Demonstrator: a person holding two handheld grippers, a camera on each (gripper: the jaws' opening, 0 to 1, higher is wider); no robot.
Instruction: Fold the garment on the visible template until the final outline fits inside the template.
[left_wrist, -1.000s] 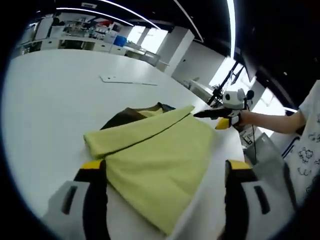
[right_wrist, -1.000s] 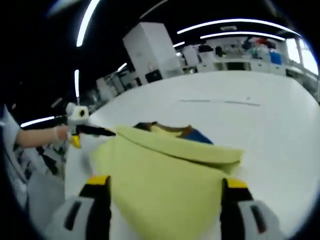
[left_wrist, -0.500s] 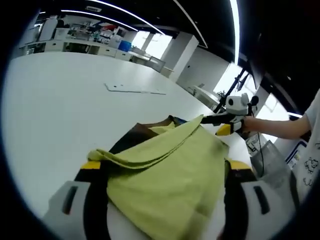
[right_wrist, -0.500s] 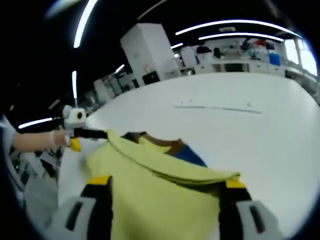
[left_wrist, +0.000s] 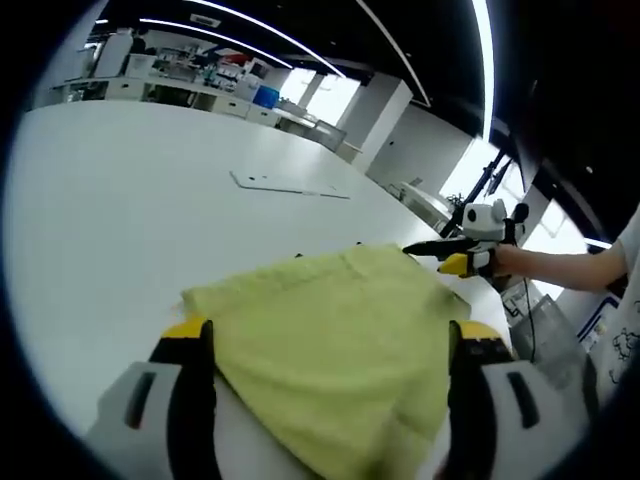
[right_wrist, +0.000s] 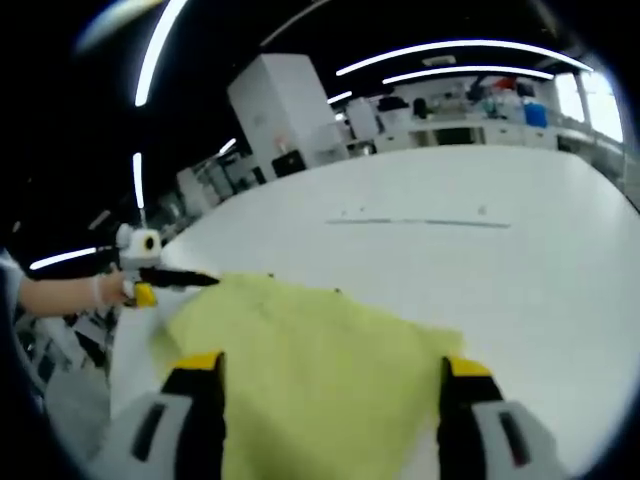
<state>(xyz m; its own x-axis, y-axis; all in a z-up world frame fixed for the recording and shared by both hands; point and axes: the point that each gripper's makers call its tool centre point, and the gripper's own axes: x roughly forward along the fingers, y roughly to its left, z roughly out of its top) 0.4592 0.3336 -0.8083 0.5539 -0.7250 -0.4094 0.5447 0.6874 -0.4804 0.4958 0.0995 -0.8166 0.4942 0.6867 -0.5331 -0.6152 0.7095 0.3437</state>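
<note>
A yellow-green garment (left_wrist: 330, 285) lies flat and folded on the white table (left_wrist: 110, 200). Its near edge sits between the wide-apart jaws of my left gripper (left_wrist: 330, 340), which stands open. In the left gripper view my right gripper (left_wrist: 415, 247) comes in from the right, its black tips at the garment's far right corner. In the right gripper view the garment (right_wrist: 300, 320) spreads between the parted jaws of my right gripper (right_wrist: 330, 370), and my left gripper (right_wrist: 197, 279) touches the cloth's far left corner. A thin flat template outline (left_wrist: 290, 185) (right_wrist: 420, 222) lies farther out on the table, apart from the garment.
A person's forearm (left_wrist: 560, 265) and gloved hand (right_wrist: 105, 290) hold the opposite grippers. Benches with lab gear (left_wrist: 190, 85) line the far side, and a white cabinet (right_wrist: 285, 105) stands beyond the table. The table edge runs just past the garment on the person's side.
The raised yellow-green flap has come forward and down over the dark brown and blue part, which is now covered. The garment lies flat. Both cameras shifted slightly.
</note>
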